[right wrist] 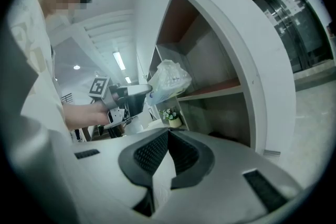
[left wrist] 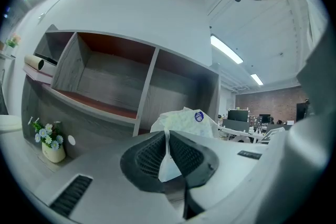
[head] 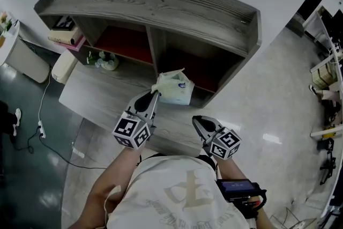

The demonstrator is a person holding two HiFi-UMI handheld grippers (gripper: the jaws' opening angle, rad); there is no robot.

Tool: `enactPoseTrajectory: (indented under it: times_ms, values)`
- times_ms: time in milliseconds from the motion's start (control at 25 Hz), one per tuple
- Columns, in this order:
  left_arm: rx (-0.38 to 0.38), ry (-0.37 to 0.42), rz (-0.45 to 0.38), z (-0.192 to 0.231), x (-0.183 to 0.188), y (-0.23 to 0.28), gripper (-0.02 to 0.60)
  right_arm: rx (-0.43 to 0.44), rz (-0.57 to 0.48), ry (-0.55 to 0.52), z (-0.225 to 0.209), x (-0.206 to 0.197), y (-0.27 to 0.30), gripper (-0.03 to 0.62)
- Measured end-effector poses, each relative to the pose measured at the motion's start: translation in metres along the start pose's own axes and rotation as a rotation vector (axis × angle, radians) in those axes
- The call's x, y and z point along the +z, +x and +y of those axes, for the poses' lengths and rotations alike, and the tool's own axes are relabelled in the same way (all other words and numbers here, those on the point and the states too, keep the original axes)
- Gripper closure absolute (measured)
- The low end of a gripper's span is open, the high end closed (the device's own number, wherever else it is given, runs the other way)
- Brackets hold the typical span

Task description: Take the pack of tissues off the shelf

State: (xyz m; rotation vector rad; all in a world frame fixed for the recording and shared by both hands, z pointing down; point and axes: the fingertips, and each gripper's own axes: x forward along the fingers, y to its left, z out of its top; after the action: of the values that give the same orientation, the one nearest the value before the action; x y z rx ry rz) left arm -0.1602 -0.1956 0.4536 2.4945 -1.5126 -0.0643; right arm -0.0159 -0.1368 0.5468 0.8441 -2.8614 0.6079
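your left tongs (head: 155,93) pinch the pale green plastic-wrapped pack of tissues (head: 177,87) by a thin flap of its wrapper.
in the left gripper view the jaws are nearly together, with only that white fold of film clamped between the ribbed black pads (left wrist: 185,153), and the pack (left wrist: 184,119) bulges just beyond the tips. from the right gripper view the pack (right wrist: 169,78) hangs in the air from those tongs, out in front of the right-hand compartment of the grey wooden shelf unit (head: 161,5) and above the grey desk (head: 102,88), clear of both. your right tongs (head: 197,119) sit lower and apart from the pack, jaws closed tip to tip with nothing between them. a small white pot of flowers (head: 107,60) stands on the desk to the left.
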Motion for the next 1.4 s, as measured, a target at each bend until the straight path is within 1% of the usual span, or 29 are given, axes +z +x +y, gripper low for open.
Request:
enactPoseTrajectory:
  times_ms: [80,200,480,760,1040,1400]
  values:
    - [0.015,-0.001,0.004,0.005,-0.006,-0.007,0.549,0.012,0.004,-0.012,0.0,0.002,0.005,0.589]
    - [0.045,-0.007,0.03,0.012,-0.02,-0.027,0.549,0.029,0.011,-0.007,0.006,-0.001,0.011,0.589]
    - [0.132,-0.045,0.071,0.027,-0.056,-0.066,0.549,0.079,0.038,0.001,0.021,-0.01,0.023,0.589]
    - [0.212,-0.077,0.093,0.041,-0.081,-0.1,0.549,0.139,0.06,-0.003,0.033,-0.018,0.034,0.59]
    - [0.271,-0.109,0.12,0.047,-0.105,-0.126,0.549,0.19,0.091,-0.018,0.04,-0.022,0.045,0.591]
    - [0.317,-0.119,0.137,0.049,-0.118,-0.141,0.549,0.258,0.114,-0.039,0.05,-0.023,0.064,0.591]
